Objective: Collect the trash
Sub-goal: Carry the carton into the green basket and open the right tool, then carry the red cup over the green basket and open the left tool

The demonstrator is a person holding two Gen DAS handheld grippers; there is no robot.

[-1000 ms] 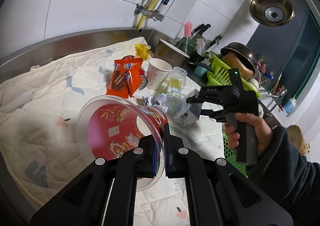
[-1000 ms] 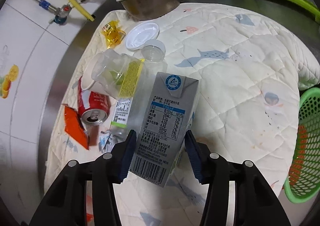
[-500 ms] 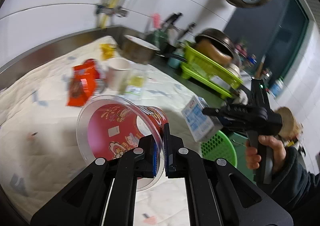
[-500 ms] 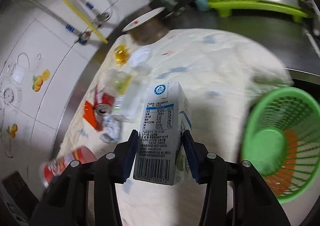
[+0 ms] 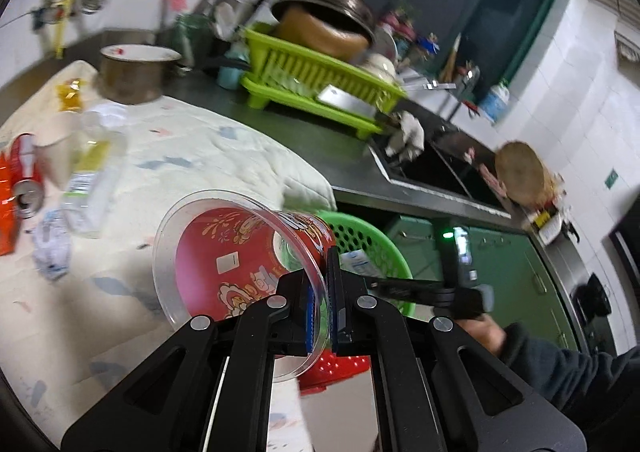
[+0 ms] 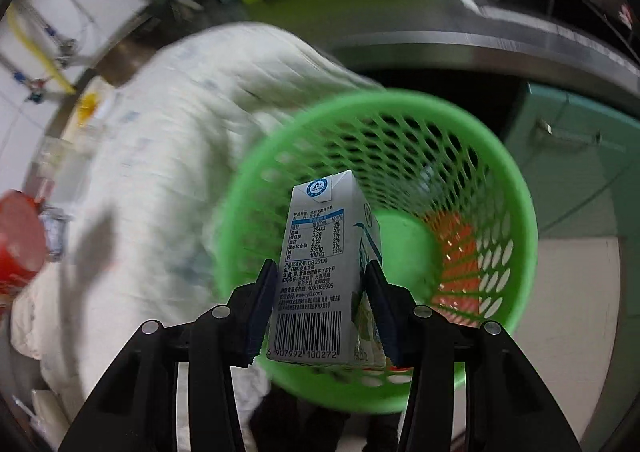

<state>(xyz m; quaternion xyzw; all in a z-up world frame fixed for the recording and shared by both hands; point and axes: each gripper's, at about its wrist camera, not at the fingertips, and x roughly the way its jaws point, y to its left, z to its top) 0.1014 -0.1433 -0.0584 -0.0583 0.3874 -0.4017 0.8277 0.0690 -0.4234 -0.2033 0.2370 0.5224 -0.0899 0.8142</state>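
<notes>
Your right tool (image 6: 320, 312) grips the milk carton (image 6: 324, 276) over the green basket (image 6: 516, 180); your left tool (image 5: 320, 304) pinches the red noodle cup (image 5: 240, 264). Bottle (image 5: 90, 172), can (image 5: 24, 172) and wrappers remain on the desk (image 5: 320, 140).

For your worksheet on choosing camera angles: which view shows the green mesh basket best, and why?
The right wrist view: the green mesh basket shows its whole rim and inside behind the milk carton. The left wrist view shows only part of it, behind the red cup.
</notes>
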